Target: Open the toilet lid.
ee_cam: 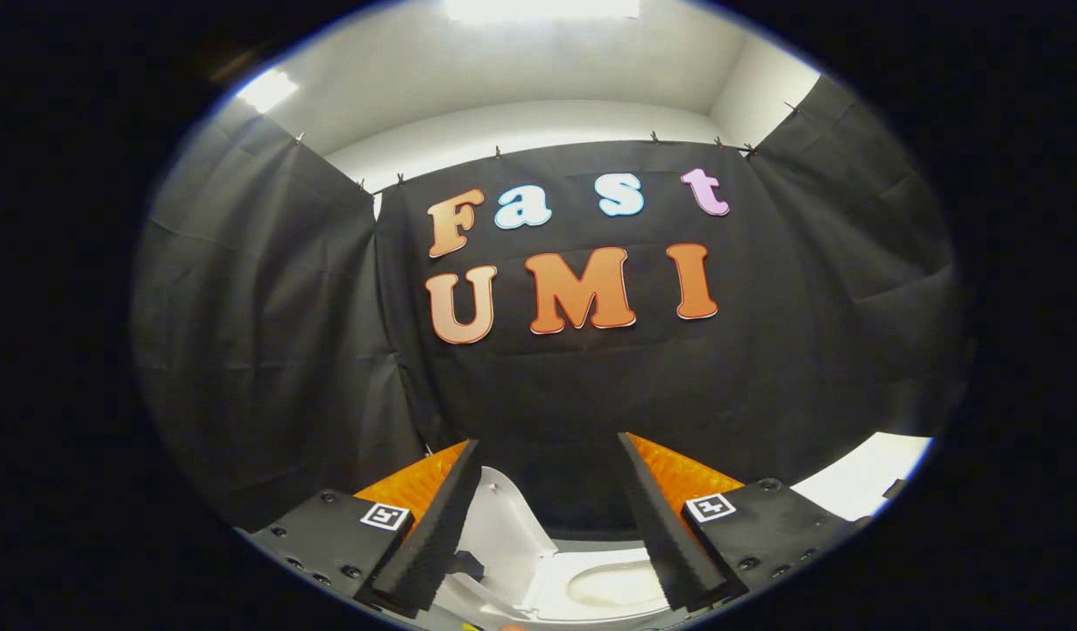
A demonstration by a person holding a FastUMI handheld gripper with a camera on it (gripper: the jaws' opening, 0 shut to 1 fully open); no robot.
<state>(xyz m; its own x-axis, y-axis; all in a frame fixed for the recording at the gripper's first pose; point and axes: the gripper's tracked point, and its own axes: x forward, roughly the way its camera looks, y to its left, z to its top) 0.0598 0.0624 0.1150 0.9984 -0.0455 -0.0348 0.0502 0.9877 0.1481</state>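
A white toilet sits low between my fingers. Its lid point(501, 521) stands raised, tilted up toward the left finger, with its inner side facing me. The seat ring point(612, 587) and bowl opening lie bare just ahead, nearer the right finger. My gripper point(549, 451) is open, held above the toilet, and nothing is between its fingers. The left finger point(433, 535) overlaps the lid's edge in view; I cannot tell whether they touch.
Black cloth walls close the booth behind and on both sides of the toilet. A white surface point(862, 478) shows beyond the right finger. White ceiling with bright lights is overhead.
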